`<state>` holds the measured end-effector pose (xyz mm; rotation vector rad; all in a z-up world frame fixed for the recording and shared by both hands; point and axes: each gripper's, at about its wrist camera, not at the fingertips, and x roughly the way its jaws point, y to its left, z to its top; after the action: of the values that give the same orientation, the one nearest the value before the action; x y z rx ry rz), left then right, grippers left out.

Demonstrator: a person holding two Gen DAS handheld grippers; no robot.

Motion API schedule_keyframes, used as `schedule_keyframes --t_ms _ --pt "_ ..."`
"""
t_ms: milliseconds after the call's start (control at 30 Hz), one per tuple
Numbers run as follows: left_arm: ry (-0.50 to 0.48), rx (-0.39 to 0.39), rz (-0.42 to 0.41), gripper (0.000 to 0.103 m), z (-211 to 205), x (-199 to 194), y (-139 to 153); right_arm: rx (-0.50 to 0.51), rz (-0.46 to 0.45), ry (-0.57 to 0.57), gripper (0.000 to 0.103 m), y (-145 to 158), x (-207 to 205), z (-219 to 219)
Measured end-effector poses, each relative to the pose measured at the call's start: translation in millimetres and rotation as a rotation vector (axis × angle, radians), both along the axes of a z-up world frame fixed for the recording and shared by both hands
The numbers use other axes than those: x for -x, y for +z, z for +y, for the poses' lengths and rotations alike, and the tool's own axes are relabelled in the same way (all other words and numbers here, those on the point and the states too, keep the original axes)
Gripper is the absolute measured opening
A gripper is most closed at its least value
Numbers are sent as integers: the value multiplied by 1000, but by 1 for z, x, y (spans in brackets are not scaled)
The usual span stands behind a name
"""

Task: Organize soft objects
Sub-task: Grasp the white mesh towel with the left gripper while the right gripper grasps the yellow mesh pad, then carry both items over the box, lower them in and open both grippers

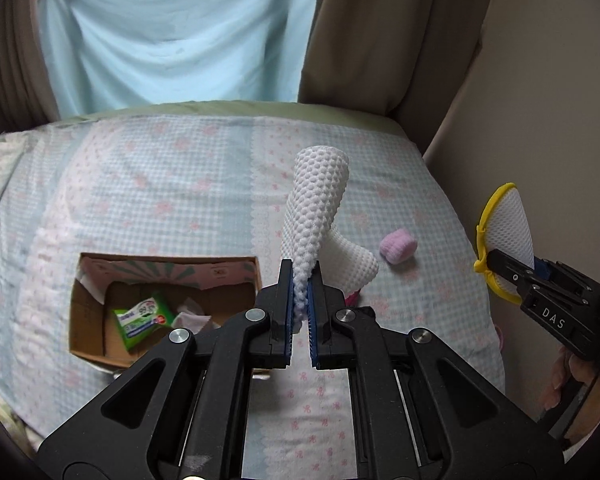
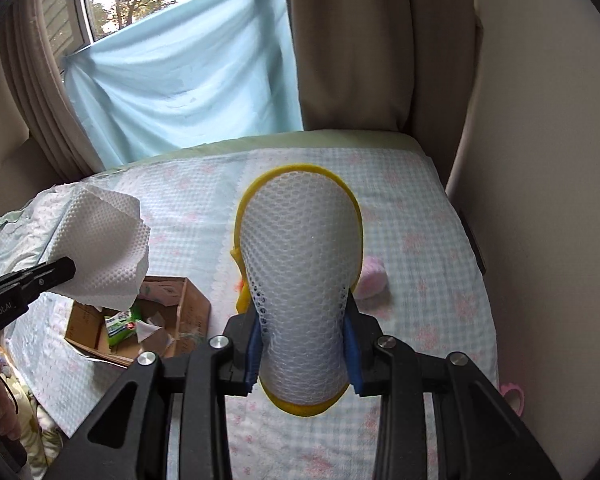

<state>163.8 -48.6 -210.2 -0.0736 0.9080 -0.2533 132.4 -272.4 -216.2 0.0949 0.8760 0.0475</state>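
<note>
Two soft things are in the air over the bed (image 1: 160, 168): the left gripper (image 1: 301, 292) has its fingers pressed together on the edge of a white waffle-textured cloth (image 1: 318, 200), and the right gripper (image 2: 303, 344) pinches a white mesh pad with a yellow rim (image 2: 300, 256) across its waist. To do this carry well, I would keep both grips firm and bring each piece over the open cardboard box (image 1: 88, 320) at near left (a green packet (image 1: 142, 320) already lies inside) before letting go, low enough that the limp cloth does not drape over the wall. The cloth stands in a loose dimpled roll with one flap sagging, the pad bulges stiffly, and a small pink ball (image 1: 398, 246) waits on the bed at right.
</note>
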Motion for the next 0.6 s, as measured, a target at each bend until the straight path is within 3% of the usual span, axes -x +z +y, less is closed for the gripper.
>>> schedule_keyframes --t_ms 267,600 --pt "67 -34 16 5 97 3 23 -67 31 104 31 22 -16 99" --pt "5 -62 140 5 198 -30 -23 -140 207 51 31 -20 -41 206"
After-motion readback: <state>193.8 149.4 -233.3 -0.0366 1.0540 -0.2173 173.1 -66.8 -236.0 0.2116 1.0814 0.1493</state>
